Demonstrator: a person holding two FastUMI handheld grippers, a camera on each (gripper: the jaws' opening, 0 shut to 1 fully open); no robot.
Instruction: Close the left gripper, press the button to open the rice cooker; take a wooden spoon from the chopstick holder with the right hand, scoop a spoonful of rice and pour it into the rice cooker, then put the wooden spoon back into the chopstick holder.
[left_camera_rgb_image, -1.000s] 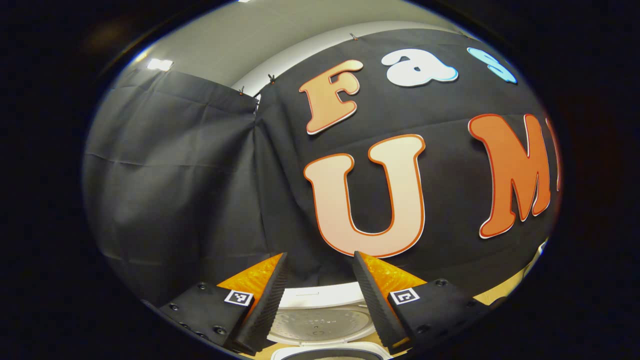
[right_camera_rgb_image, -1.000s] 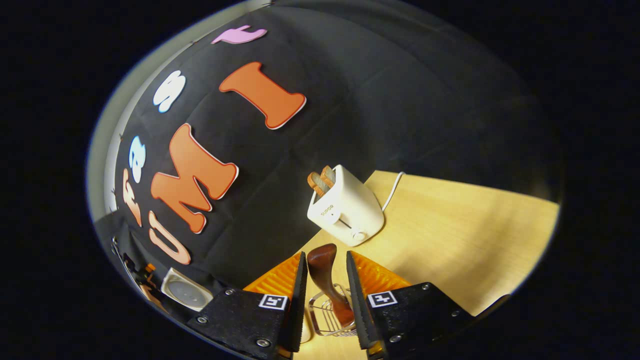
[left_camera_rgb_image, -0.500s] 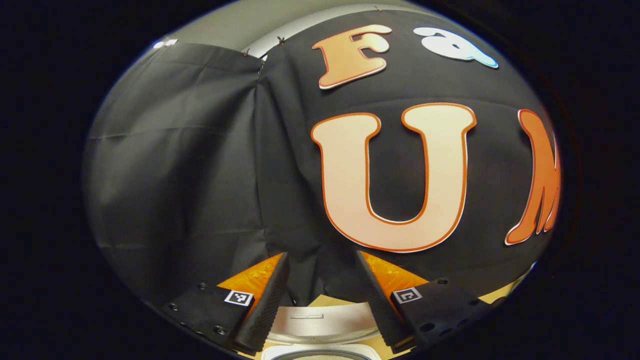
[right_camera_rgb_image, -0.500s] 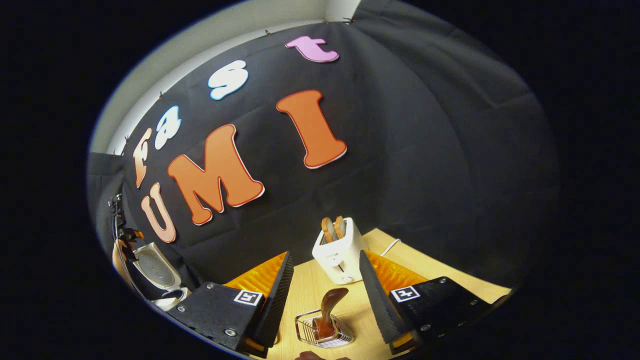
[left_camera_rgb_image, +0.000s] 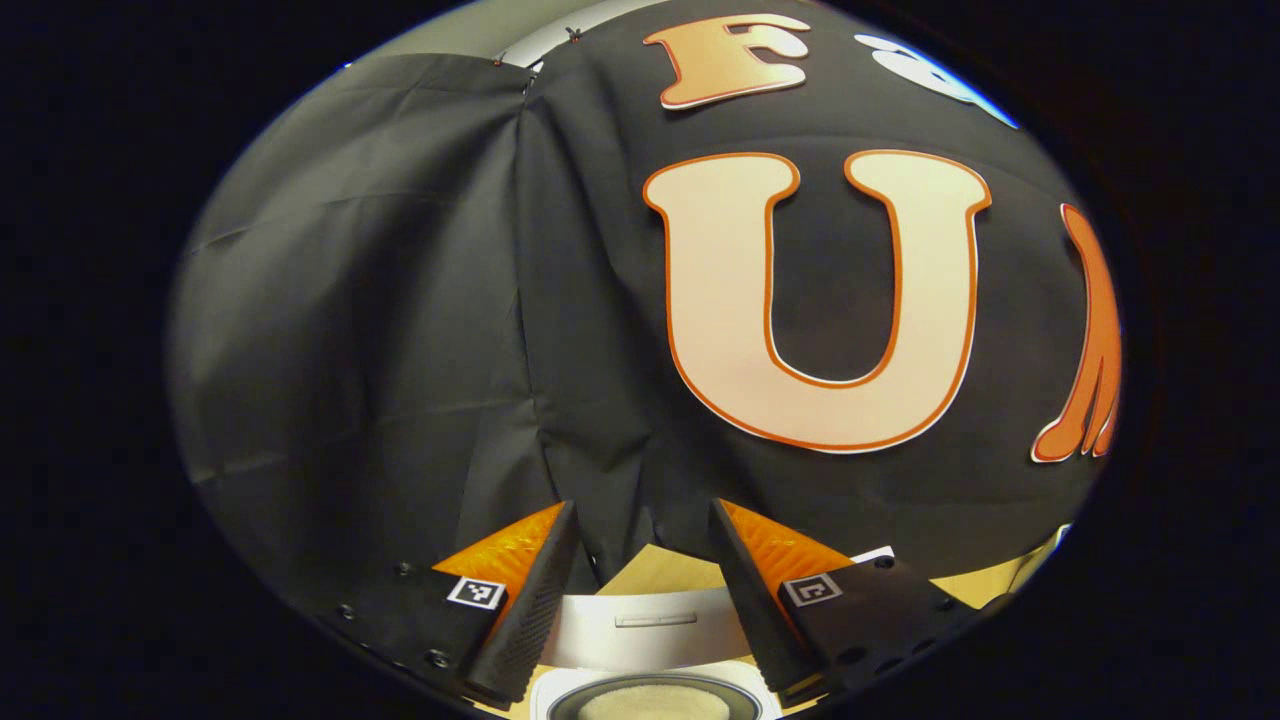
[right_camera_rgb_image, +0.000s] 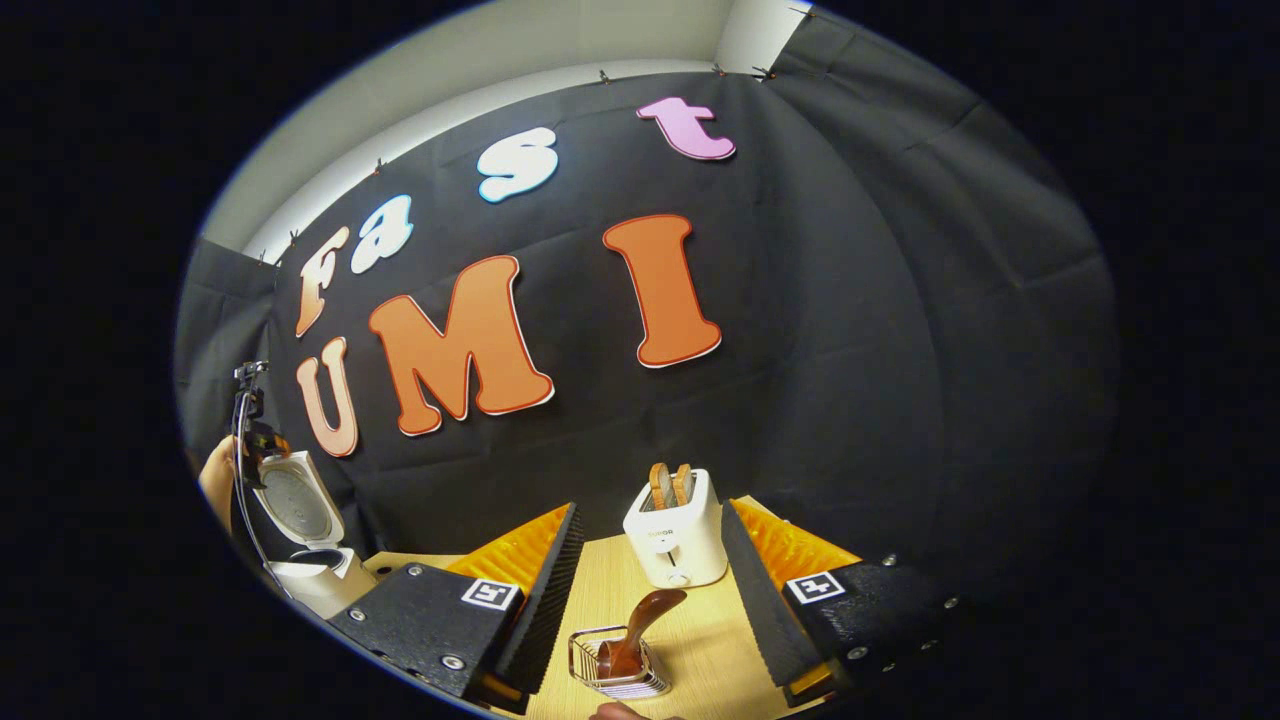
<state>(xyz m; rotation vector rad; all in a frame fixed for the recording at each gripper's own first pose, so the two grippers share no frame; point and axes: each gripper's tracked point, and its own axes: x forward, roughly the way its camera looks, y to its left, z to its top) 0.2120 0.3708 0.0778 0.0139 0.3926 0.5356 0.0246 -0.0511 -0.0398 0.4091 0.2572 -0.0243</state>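
Note:
In the right gripper view, the wooden spoon (right_camera_rgb_image: 632, 628) stands in the wire chopstick holder (right_camera_rgb_image: 590, 672) on the table, handle leaning up to the right. My right gripper (right_camera_rgb_image: 651, 510) hangs open above and behind it, apart from the spoon. The white rice cooker (right_camera_rgb_image: 318, 582) sits at the far left with its lid (right_camera_rgb_image: 296, 505) raised. In the left gripper view, my left gripper (left_camera_rgb_image: 640, 508) is open just over the cooker's raised lid (left_camera_rgb_image: 655, 628). White rice shows in the pot (left_camera_rgb_image: 655, 706) below.
A white toaster (right_camera_rgb_image: 676, 530) with two slices of toast stands at the back of the wooden table (right_camera_rgb_image: 700, 640), near the black cloth wall. A hand (right_camera_rgb_image: 215, 478) holds the other gripper (right_camera_rgb_image: 250, 430) above the cooker at the far left.
My right gripper has opened, let go of the spoon and drawn back; the spoon now stands alone in the holder. The left gripper view has tipped down, bringing the pot into sight.

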